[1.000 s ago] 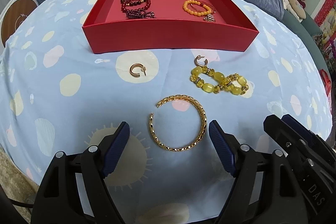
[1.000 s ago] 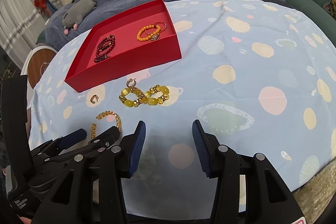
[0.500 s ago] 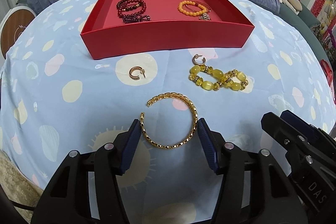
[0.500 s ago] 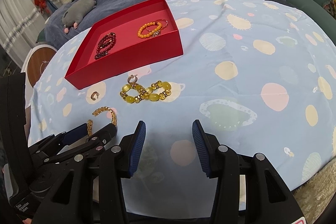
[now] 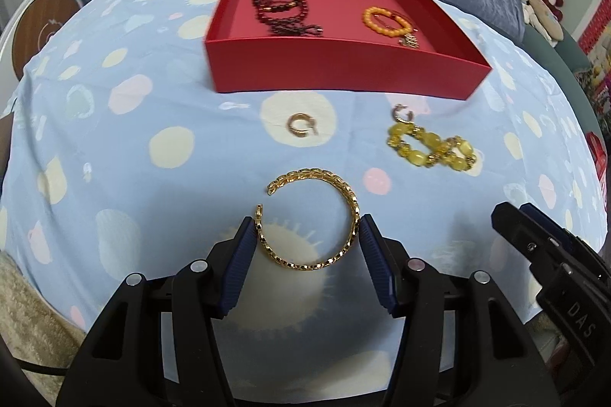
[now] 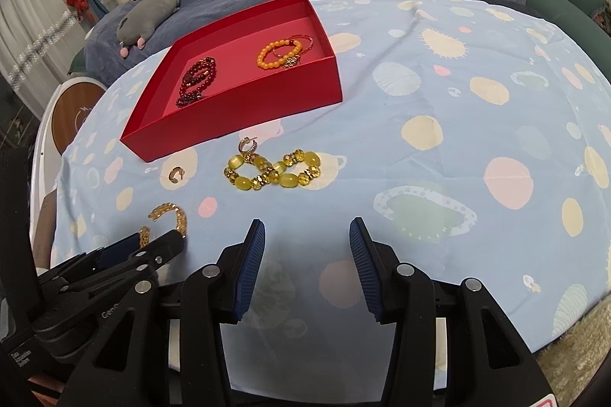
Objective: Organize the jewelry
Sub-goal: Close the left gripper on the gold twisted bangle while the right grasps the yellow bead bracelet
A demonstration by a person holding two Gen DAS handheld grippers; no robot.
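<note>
Okay, the left claw (image 5: 307, 241) is pinching the gold cuff bracelet (image 5: 310, 218) across its sides, so I'd be lifting slowly and level toward the red tray (image 5: 343, 78). The right claw (image 6: 307, 254) is sitting half open, holding nothing.

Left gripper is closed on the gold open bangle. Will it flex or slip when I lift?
The gold bangle has a gap in its ring, so squeezing across it may flex it. Its thin, shiny links look light but slippery against the left gripper pads. It lies flat, so it is unlikely to roll.
</note>
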